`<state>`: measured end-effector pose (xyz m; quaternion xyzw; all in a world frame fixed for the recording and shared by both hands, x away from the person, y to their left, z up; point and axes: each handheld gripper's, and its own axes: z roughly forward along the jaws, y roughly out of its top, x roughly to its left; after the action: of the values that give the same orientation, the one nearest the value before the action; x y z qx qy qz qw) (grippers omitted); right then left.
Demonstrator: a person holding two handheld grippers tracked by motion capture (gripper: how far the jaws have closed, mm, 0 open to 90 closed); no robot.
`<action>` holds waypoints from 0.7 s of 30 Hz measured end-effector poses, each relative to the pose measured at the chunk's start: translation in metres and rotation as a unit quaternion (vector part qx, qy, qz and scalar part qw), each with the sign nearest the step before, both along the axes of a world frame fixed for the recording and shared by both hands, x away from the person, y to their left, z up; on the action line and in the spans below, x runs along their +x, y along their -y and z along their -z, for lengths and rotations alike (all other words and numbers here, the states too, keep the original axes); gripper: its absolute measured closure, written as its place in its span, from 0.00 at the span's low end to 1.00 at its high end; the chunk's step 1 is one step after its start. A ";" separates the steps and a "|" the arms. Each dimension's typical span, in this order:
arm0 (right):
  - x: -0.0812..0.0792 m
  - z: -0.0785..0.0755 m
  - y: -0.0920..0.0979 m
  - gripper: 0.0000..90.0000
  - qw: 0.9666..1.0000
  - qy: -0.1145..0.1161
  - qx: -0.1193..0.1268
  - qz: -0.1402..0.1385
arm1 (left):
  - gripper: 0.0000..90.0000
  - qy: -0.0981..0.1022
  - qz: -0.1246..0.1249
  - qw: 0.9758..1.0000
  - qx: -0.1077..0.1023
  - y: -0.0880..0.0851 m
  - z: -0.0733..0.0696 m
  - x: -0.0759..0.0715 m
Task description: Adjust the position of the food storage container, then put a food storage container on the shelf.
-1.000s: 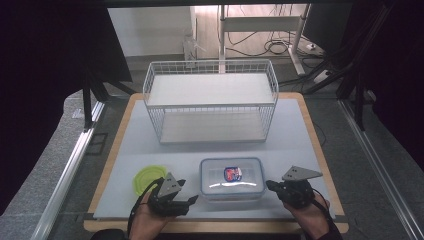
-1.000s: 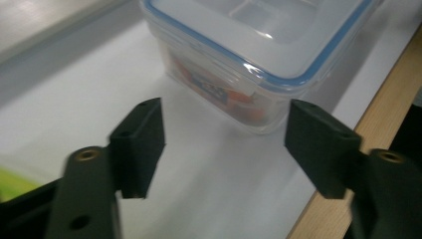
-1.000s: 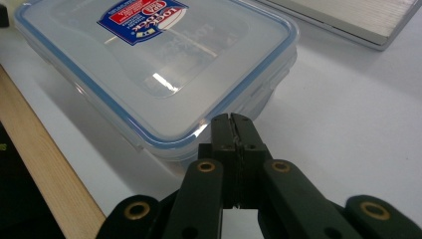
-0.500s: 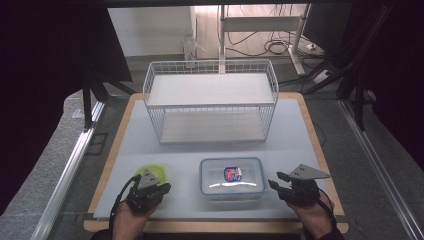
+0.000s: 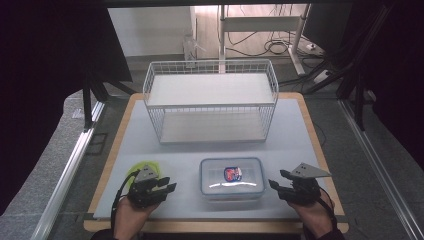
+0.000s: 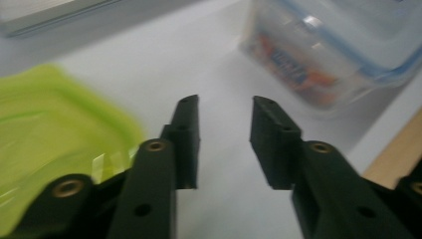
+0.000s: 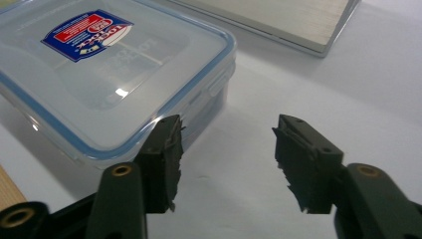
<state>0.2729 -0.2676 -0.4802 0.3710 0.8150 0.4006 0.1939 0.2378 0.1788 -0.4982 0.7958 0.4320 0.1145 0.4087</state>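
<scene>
You held the left gripper [image 5: 167, 187] low at your left, its jaws parted, having just been opening with nothing between them, while your right hand [image 5: 312, 210] kept the right gripper [image 5: 277, 180] low at your right, jaws likewise opening and empty, both grippers pointing inward.

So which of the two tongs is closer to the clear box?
The right tongs. Their tips sit just beside the clear box, by its right end. The left tongs are farther from it, over by the green lid.
</scene>
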 end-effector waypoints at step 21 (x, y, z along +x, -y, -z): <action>0.008 -0.002 -0.003 0.16 0.999 0.000 0.046 -0.015 | 0.13 0.014 0.050 0.998 -0.033 0.033 0.004 0.019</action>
<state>0.2813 -0.2648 -0.4778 0.3671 0.8013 0.4408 0.1702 0.2572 0.1462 -0.5019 0.8008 0.3898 0.0906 0.4456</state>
